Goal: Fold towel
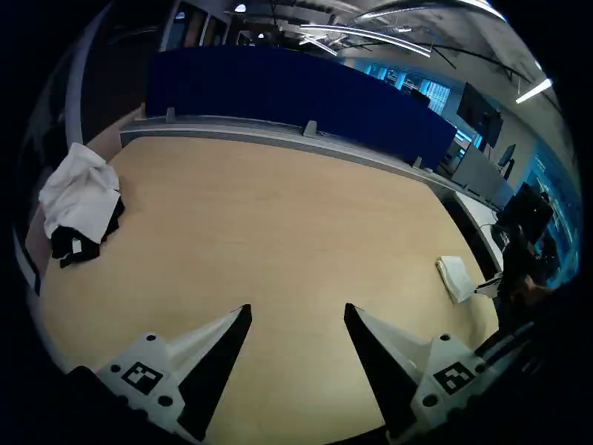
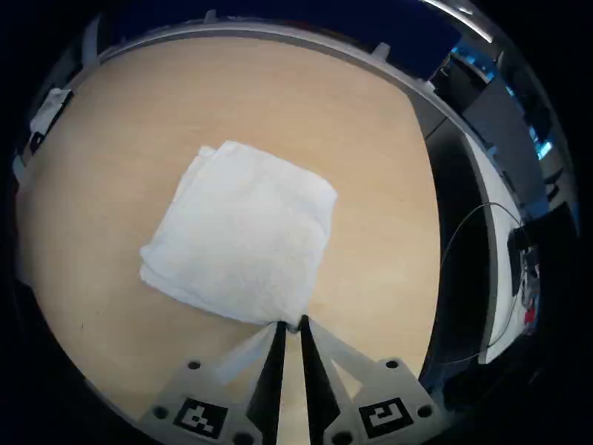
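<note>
Right claw (image 2: 291, 323) was clenched to a thin slit, its two tips meeting the near corner of the towel (image 2: 244, 230); I cannot tell whether any cloth was caught between them. From those tips the towel spread away and to the left across the table (image 2: 370, 148), so the claw stood at its edge and not over its middle. The towel was white and folded into a thick, roughly square pad lying flat, turned so that one corner pointed at the claw. Stacked layers showed along its left and near-left sides, the far corner looked slightly rounded, and its surface was soft and faintly nubbed, with no loose flap standing up. Left claw (image 1: 296, 308) was released, its fingers spread wide with bare table (image 1: 259, 222) between them and nothing held. In the left gripper view the towel (image 1: 456, 278) lay well apart from that claw, off to the right near the table's edge, seen small and from the side as a low white slab. Far to the left on the same table sat a crumpled pile (image 1: 78, 200) of white cloth over something black. A blue screen (image 1: 296, 96) ran along the table's far side.
</note>
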`<state>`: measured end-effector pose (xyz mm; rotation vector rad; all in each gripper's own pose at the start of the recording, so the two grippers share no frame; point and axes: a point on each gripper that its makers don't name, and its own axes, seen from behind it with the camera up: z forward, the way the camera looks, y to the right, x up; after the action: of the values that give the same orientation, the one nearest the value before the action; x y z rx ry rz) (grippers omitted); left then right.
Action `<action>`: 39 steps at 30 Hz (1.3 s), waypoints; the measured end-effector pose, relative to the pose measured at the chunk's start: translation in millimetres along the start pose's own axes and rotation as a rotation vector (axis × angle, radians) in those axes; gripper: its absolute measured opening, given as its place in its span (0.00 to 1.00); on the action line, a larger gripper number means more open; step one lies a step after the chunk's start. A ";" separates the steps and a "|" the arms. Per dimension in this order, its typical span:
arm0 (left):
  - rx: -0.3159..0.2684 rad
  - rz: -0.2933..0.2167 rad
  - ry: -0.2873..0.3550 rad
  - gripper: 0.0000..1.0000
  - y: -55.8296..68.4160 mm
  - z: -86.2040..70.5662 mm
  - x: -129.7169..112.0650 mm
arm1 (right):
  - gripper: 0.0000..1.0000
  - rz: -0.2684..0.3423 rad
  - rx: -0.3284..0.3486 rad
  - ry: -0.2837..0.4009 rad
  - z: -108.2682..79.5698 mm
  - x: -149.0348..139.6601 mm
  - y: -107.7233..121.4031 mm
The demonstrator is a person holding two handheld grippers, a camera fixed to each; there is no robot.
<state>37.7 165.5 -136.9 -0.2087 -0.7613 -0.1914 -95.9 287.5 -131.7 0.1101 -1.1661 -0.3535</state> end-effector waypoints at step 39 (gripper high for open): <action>-0.020 -0.005 0.012 0.92 -2.1 3.5 8.3 | 1.00 0.038 -0.030 0.103 -29.3 29.0 -6.0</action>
<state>40.8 163.6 -128.4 -0.2243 -0.7485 -0.2043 -60.4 269.5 -119.4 0.0794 -1.0595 -0.3281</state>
